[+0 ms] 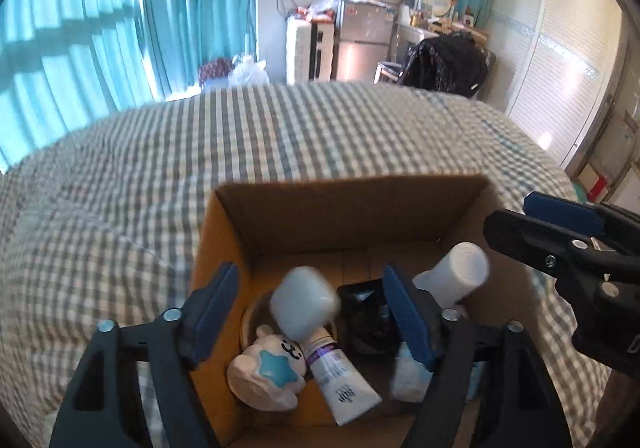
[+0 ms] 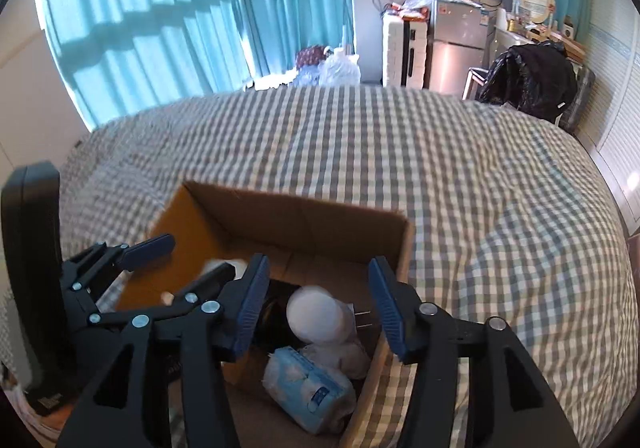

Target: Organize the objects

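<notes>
An open cardboard box [image 1: 352, 208] sits on the checked bed; it also shows in the right wrist view [image 2: 304, 220]. Inside lie a white plush toy with a blue star [image 1: 266, 370], a white tube [image 1: 340, 380], a pale rounded-square object [image 1: 306, 302], a black item [image 1: 364, 312] and a white bottle [image 1: 460, 274]. The right view shows a white bottle [image 2: 320, 312] and a blue-white tissue pack [image 2: 308, 388]. My left gripper [image 1: 316, 312] is open above the box. My right gripper [image 2: 318, 308] is open above the box's right part; it shows in the left view [image 1: 560, 224].
The grey-and-white checked bedspread [image 2: 460, 176] surrounds the box. Teal curtains [image 1: 100, 16] hang behind on the left. A fridge [image 1: 360, 44], a white suitcase [image 2: 400, 52] and a chair with a black coat [image 2: 532, 76] stand beyond the bed. A wardrobe [image 1: 560, 60] is at right.
</notes>
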Demonstrator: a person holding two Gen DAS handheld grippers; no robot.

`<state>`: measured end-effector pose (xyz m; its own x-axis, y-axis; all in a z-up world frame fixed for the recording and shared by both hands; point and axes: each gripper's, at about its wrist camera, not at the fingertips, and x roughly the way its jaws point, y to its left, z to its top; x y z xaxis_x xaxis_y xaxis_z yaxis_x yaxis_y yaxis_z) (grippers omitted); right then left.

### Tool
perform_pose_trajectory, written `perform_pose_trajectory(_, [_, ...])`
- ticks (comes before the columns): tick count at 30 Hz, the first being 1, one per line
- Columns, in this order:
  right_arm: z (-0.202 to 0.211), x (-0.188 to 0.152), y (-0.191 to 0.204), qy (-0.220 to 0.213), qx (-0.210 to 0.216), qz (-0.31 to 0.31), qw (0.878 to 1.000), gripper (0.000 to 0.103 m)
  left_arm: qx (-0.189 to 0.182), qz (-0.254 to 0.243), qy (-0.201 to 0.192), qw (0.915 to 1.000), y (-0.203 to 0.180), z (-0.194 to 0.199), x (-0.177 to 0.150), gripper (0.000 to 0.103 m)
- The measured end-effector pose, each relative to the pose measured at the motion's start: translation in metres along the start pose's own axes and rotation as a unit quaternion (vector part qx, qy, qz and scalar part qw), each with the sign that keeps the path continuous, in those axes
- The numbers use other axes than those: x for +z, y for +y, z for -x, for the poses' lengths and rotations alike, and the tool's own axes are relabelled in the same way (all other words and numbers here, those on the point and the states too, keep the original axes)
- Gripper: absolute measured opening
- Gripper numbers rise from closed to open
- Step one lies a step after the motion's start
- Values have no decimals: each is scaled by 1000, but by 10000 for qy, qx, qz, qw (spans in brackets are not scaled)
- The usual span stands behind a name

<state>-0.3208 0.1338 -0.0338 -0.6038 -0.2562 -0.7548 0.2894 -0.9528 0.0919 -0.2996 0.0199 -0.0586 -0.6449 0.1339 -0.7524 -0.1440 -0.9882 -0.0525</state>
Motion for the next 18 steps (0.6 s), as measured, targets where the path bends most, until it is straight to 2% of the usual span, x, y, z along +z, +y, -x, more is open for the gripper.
perform_pose_trajectory(2, [23,4,0,-152,-84,20,9998,63,0,-52,-138,9999,-3,20,4,81])
perform_pose_trajectory(4, [52,8,0,-356,-152,-7,9993,65,32,-92,-329,9994,-6,48,9,89])
perform_pose_trajectory(7, [104,15,5,-694,-227,-21,9973,66,-14,-199,-607,9980,-13,93,15,89])
perform_pose_trajectory(10, [160,23,13,-1091,-319,42,9935,73,91,-263,-911,9955,-17,140,22,92])
perform_pose_trajectory(12, [190,24,22,-1297,-394,88,9907,81,64,-205,-1162,9930,-16,174,27,96])
perform_pose_trajectory(18, [274,10,33,-1799,-555,180,9820,90,285,-309,-1781,9831,-28,250,33,101])
